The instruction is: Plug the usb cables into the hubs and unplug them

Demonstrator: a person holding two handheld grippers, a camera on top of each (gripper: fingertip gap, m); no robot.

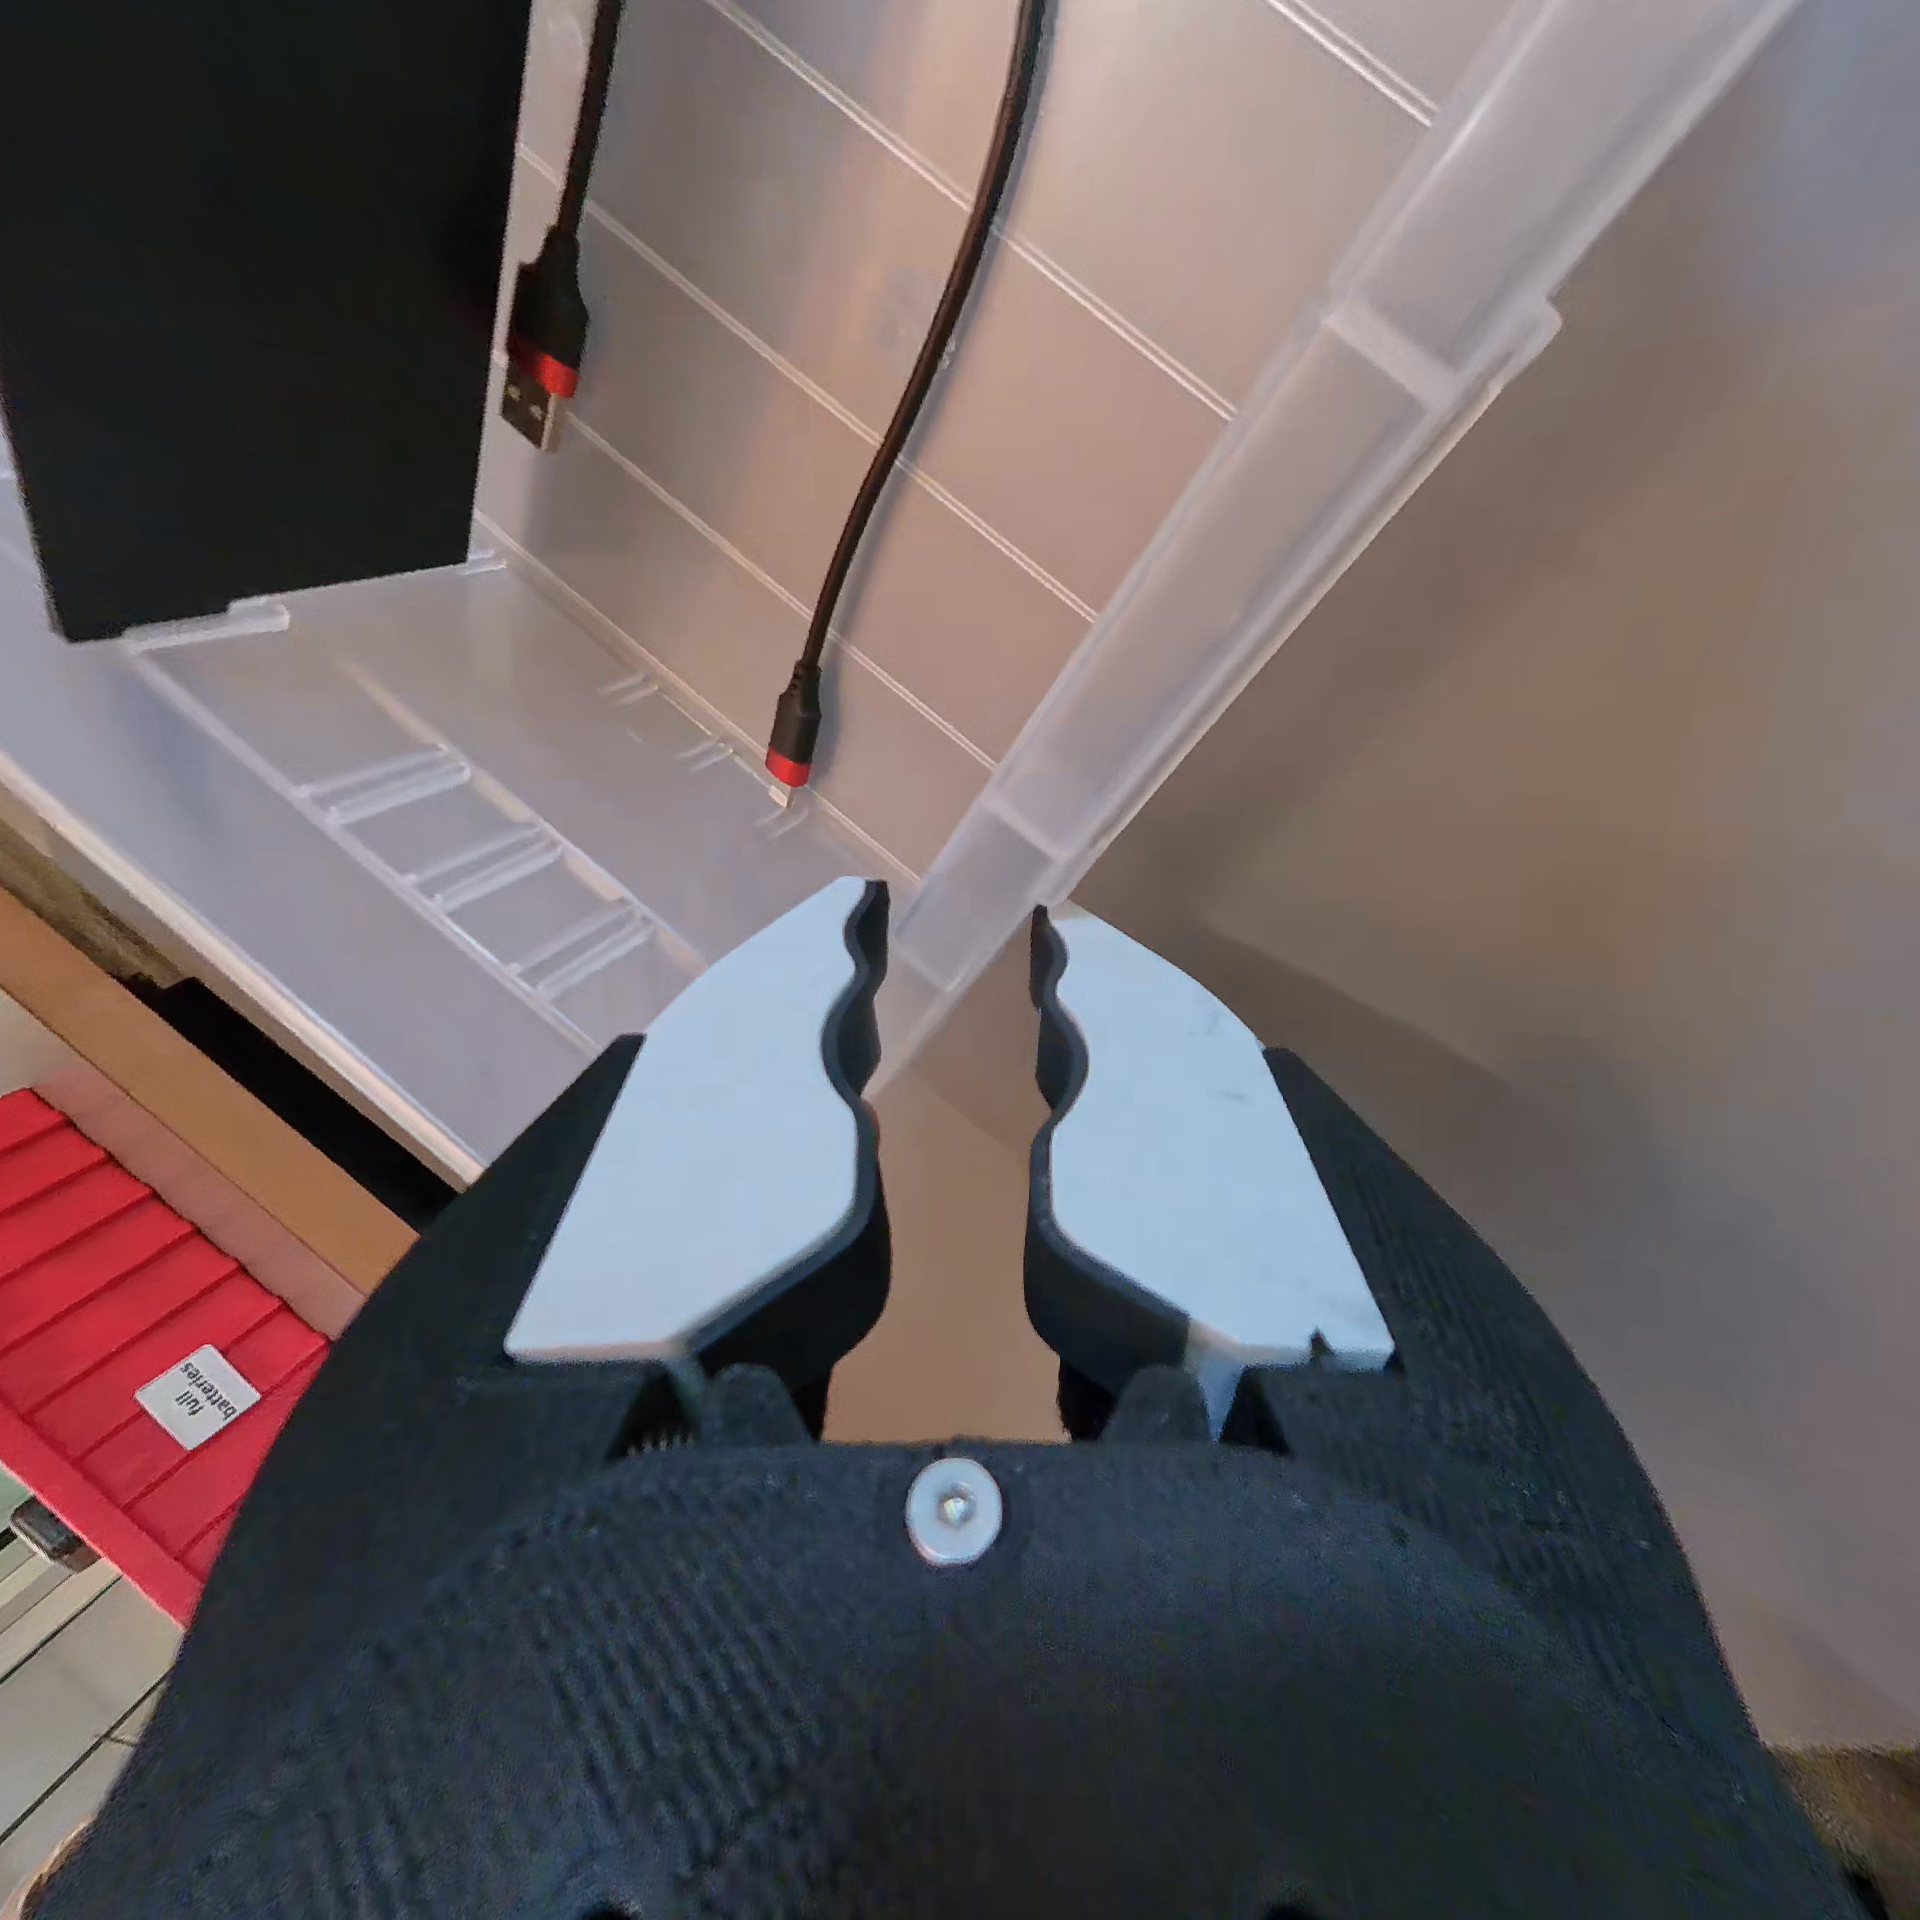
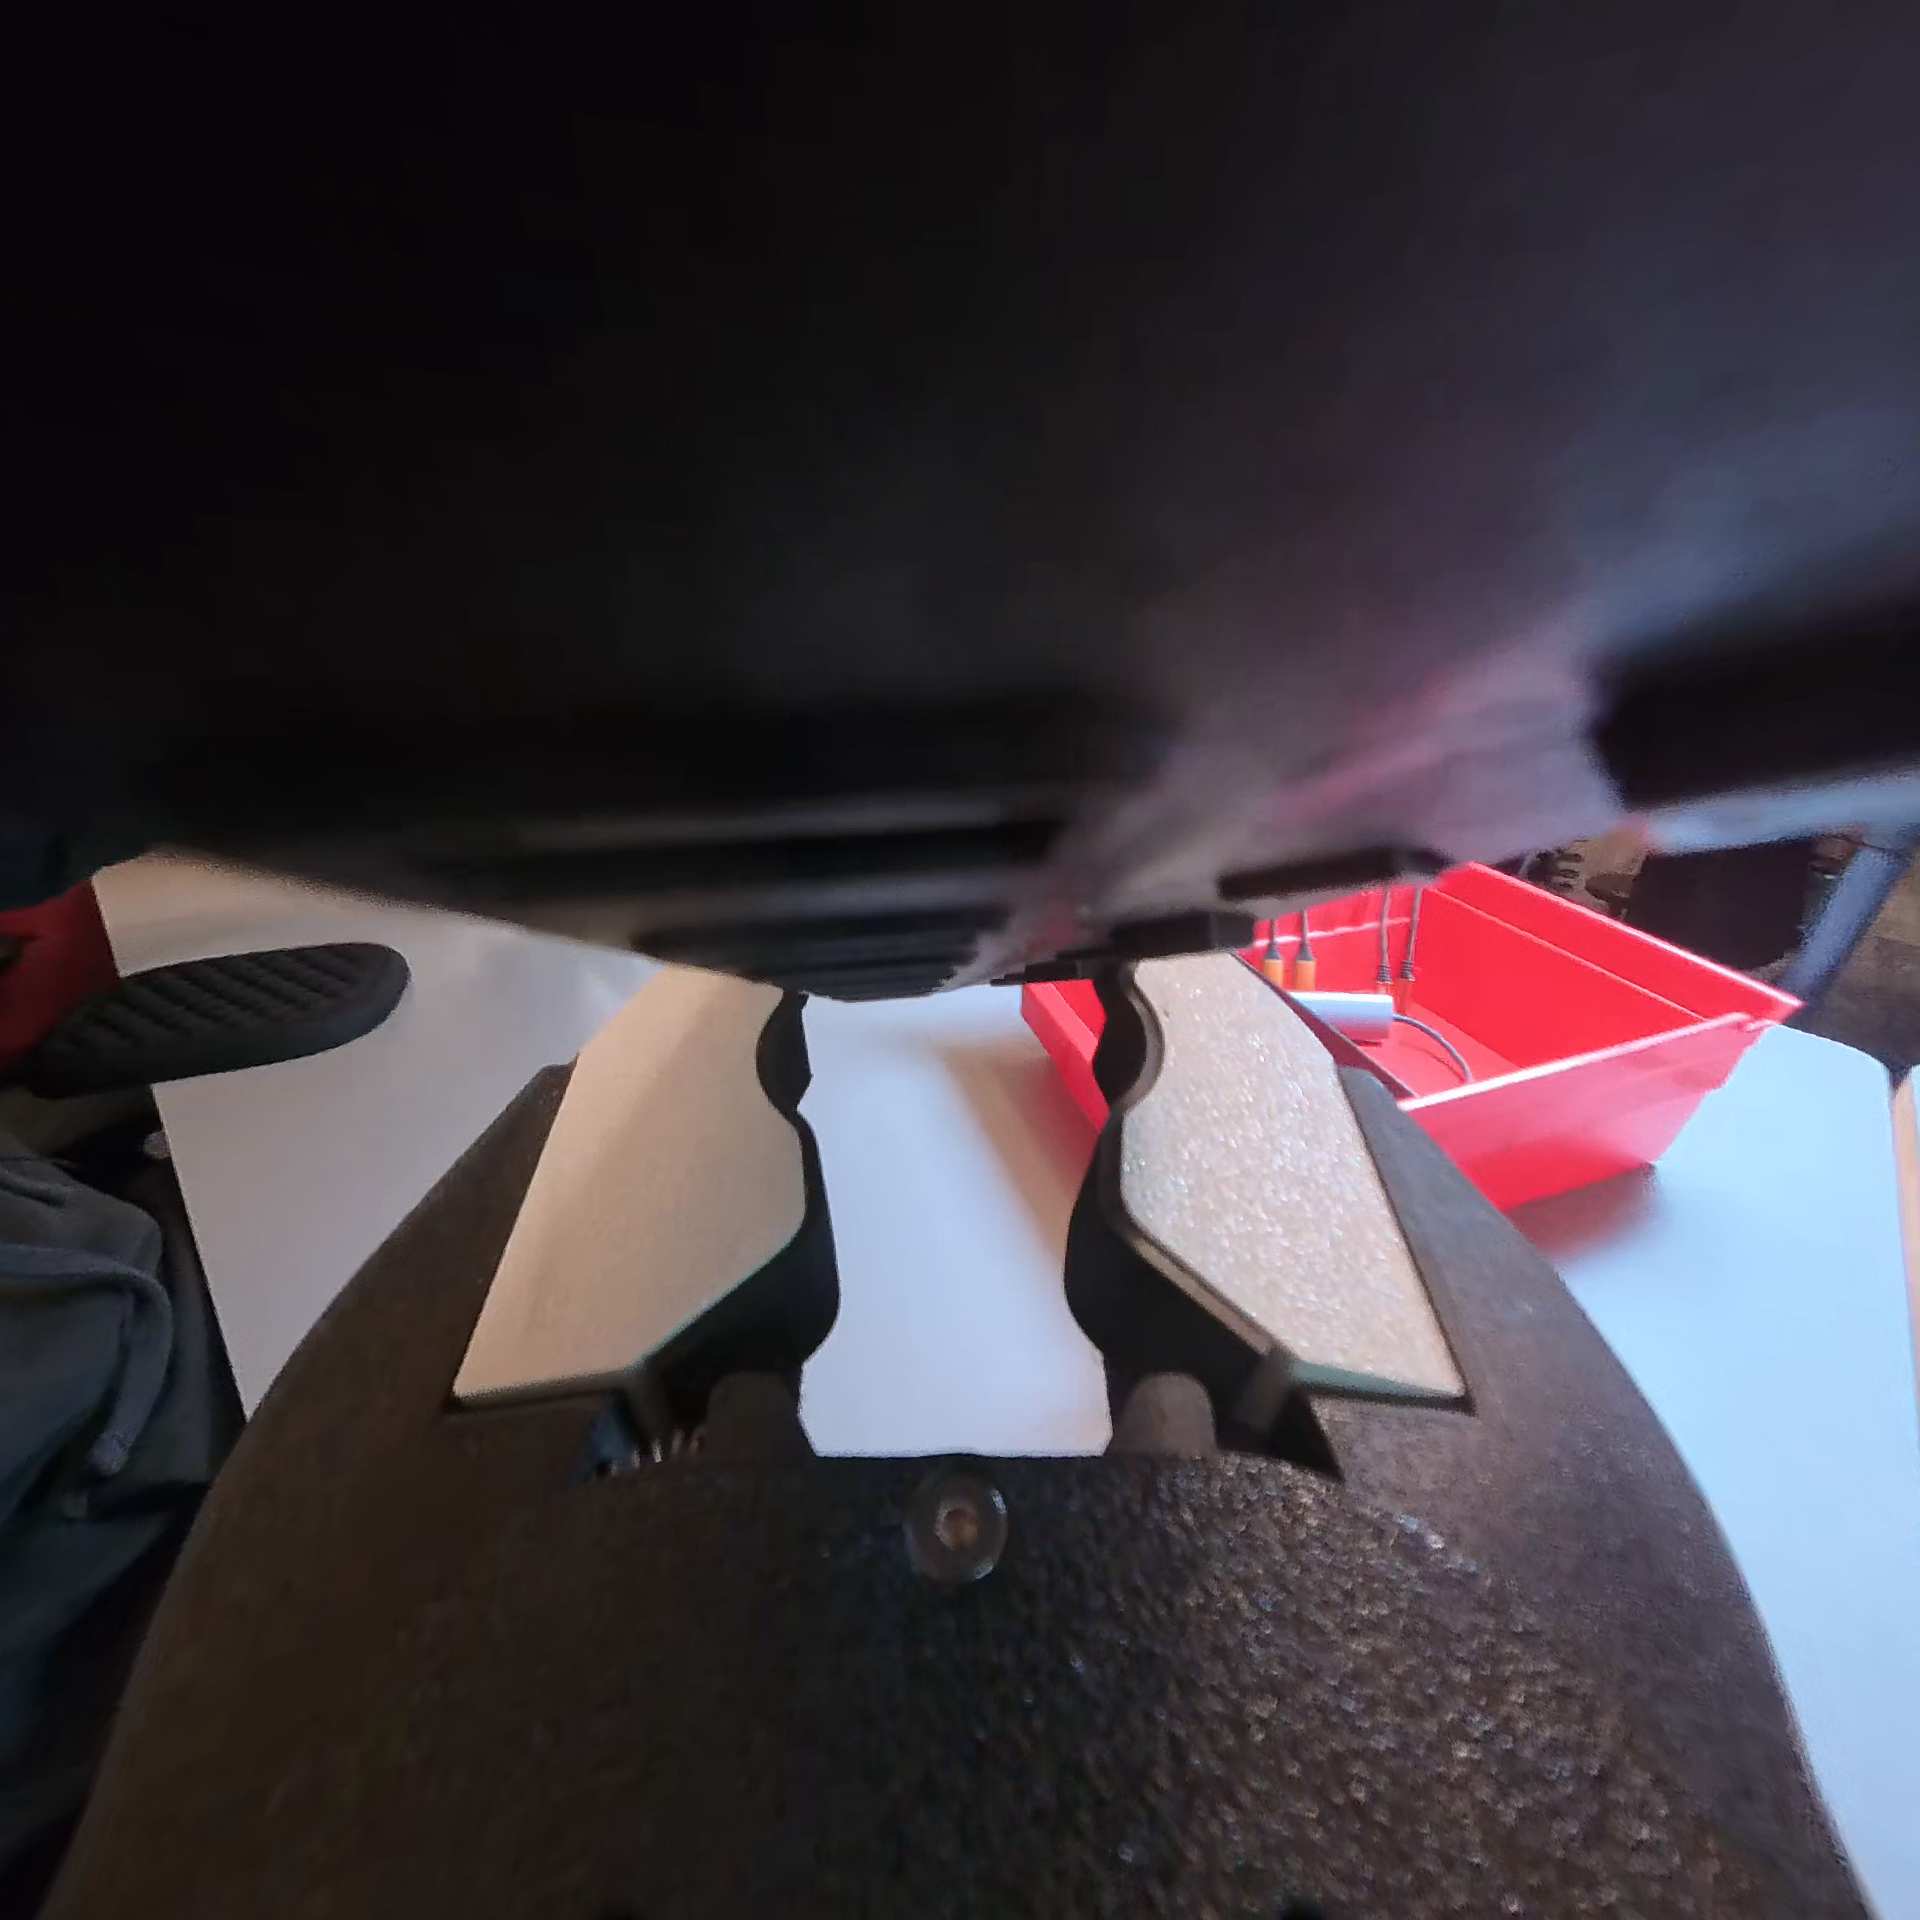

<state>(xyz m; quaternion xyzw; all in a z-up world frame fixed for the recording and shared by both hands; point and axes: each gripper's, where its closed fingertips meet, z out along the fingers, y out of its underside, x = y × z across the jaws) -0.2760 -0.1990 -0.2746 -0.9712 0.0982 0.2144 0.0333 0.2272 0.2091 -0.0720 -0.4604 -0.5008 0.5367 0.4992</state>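
Observation:
In the left wrist view my left gripper [image 1: 956, 920] is open and empty, held just outside the corner of a clear plastic box [image 1: 1195, 675]. Two black cables lie in the box. One ends in a red-collared USB plug [image 1: 540, 384], loose beside a black block [image 1: 239, 312]. The other ends in a smaller red-collared plug [image 1: 795, 748], ahead and left of my fingertips. In the right wrist view my right gripper [image 2: 951, 997] is open and empty above a white table [image 2: 935, 1195]. A red bin [image 2: 1558, 1101] to its right holds a pale hub [image 2: 1351, 1013] with orange-collared plugs [image 2: 1288, 966] in it.
A large dark blurred shape [image 2: 831, 520] fills the upper right wrist view, right at my fingertips. A black ribbed object [image 2: 218, 997] and dark cloth [image 2: 73, 1351] are at its left. A red ribbed tray [image 1: 114, 1278] with a white label sits lower left in the left wrist view. Across from one pair of fingers to the other is roughly 70 cm.

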